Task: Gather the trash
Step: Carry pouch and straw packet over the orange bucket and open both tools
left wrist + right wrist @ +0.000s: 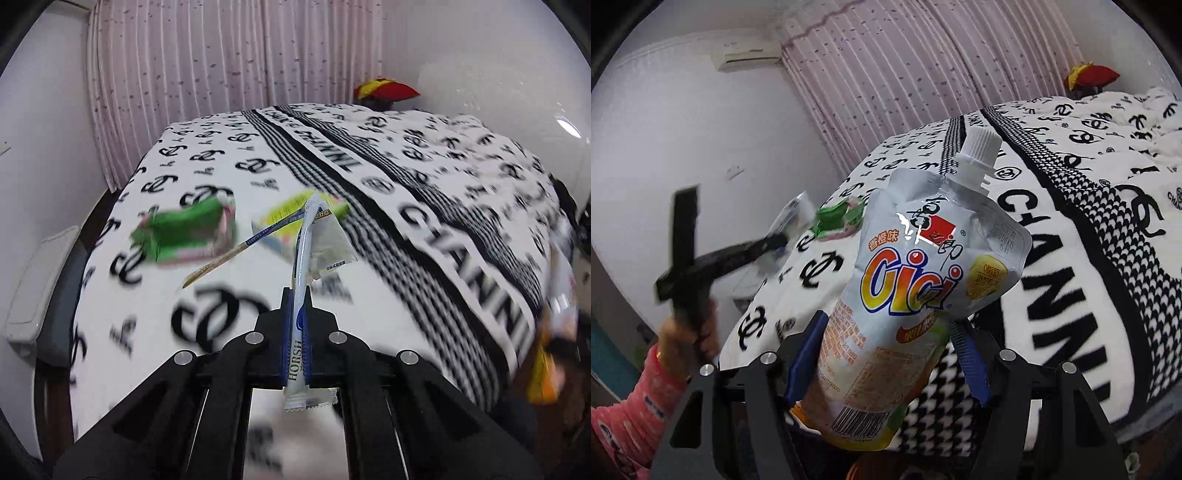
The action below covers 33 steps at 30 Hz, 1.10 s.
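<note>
The left gripper [297, 295] is clamped on a long white-and-blue wrapper [302, 280] marked HORSH. The pack runs lengthwise between the fingers, its crimped near end sticking out behind them and its far end rising and curling over the bed [369, 229]. Much of the left wrist view is smeared by motion, so the litter beyond is hard to read: a green-and-pink packet [184, 232] lies to the far left, and a thin stick wrapper [236, 254] slants from near left to far right across a yellow-green packet [295, 206]. A whitish sachet [332, 243] sits just right of the held wrapper; whether they touch cannot be told. At the right edge a blurred orange-and-white shape is cut off.

The right gripper [886, 354] is closed on a Cici drink pouch [916, 280], its blue-padded fingers [805, 354] pinching the lower half from both sides. The pouch stands nearly upright, tilted a little right, with the white screw cap [980, 147] pointing up and away and the barcode end towards the camera, hiding part of the bedspread. To the left, blurred, the person's left hand [690, 332] in a pink sleeve holds the other tool over the bed's left edge, near the green packet. Pink curtains [905, 74] hang behind.
</note>
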{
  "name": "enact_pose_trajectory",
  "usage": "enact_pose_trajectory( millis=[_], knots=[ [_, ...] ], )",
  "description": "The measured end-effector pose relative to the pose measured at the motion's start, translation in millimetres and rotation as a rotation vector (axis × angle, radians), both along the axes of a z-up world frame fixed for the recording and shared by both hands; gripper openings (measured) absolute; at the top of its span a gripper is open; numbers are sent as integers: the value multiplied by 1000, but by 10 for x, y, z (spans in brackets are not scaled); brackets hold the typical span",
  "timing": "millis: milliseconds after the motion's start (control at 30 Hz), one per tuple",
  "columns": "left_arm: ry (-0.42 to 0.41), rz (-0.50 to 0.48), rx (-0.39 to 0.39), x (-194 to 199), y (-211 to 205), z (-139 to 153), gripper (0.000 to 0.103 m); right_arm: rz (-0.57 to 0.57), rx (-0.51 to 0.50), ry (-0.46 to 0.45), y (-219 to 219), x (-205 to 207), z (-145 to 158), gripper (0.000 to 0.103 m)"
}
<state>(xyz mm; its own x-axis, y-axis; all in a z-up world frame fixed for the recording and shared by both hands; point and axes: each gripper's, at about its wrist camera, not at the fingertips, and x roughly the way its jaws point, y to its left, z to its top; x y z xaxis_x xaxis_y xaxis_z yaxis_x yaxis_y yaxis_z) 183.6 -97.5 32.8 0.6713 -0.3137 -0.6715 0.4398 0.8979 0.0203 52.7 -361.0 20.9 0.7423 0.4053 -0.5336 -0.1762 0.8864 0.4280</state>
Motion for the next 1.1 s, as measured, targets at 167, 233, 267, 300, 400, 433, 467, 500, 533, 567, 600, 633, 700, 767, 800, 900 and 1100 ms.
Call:
enact_pose_trajectory(
  millis=[167, 233, 267, 300, 400, 433, 467, 500, 533, 567, 600, 633, 700, 767, 800, 900, 1100],
  knots=[
    [34, -49, -37, -768, 207, -149, 4, 29, -28, 11, 195, -268, -16, 65],
    [43, -60, -40, -1014, 263, -208, 4, 41, -43, 14, 268, -377, -27, 65],
    [54, -66, -44, -1133, 288, -249, 4, 49, -53, 16, 312, -447, -39, 65],
    [67, -72, -49, -1260, 312, -302, 4, 53, -61, 18, 349, -497, -52, 65],
    [99, -88, -48, -1541, 362, -455, 4, 77, -95, 30, 496, -693, -131, 65],
    [120, -98, -47, -1656, 374, -550, 4, 89, -114, 38, 562, -781, -178, 65],
    [132, -102, -46, -1718, 385, -610, 4, 96, -124, 44, 603, -829, -208, 65],
    [147, -104, -47, -1786, 394, -682, 4, 104, -134, 50, 645, -885, -249, 65],
    [170, -108, -50, -1864, 407, -773, 4, 116, -152, 62, 706, -968, -319, 65],
    [192, -114, -49, -1938, 411, -874, 4, 121, -163, 69, 743, -1014, -362, 65],
    [204, -111, -45, -2006, 408, -950, 4, 126, -175, 78, 772, -1056, -417, 65],
    [226, -110, -41, -2059, 408, -1049, 4, 132, -184, 95, 809, -1104, -490, 65],
    [277, -110, -45, -2152, 414, -1227, 4, 148, -185, 140, 867, -1182, -656, 65],
    [309, -108, -23, -2225, 396, -1410, 4, 154, -197, 174, 923, -1238, -795, 65],
    [330, -109, -8, -2258, 381, -1516, 4, 157, -201, 200, 946, -1258, -895, 65],
    [382, -112, 18, -2330, 351, -1775, 4, 162, -208, 254, 994, -1294, -1116, 65],
    [523, -82, 58, -2313, 294, -2271, 4, 167, -202, 384, 1056, -1283, -1621, 65]
  ],
)
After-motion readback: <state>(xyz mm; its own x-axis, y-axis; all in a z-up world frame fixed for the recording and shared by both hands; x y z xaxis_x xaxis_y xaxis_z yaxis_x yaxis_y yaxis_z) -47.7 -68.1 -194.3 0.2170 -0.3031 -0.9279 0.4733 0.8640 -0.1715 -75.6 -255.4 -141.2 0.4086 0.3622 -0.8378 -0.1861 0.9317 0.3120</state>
